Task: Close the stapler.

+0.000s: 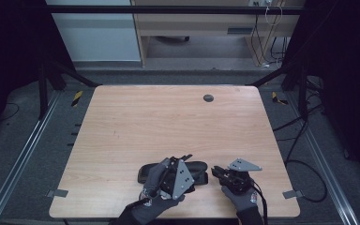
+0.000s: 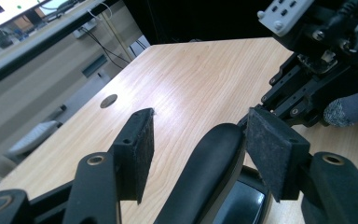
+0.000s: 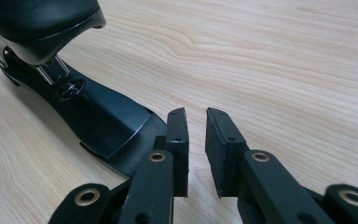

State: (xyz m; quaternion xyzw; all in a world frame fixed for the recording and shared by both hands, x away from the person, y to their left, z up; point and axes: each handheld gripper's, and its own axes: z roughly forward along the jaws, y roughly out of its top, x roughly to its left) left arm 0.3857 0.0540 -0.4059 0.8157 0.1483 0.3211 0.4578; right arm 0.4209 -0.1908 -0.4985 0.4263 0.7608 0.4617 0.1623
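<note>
While tilted, left gripper (image 1: 180, 165) straddles stapler (image 1: 198, 167)

A lab: bare wooden table (image 1: 168, 117) in a black-curtained rig, floor cables (image 1: 304, 159), desks behind.

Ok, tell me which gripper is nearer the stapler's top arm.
Left. The left gripper has the stapler's top arm between its open jaws; the right gripper sits by the base's front end, holding nothing.
</note>
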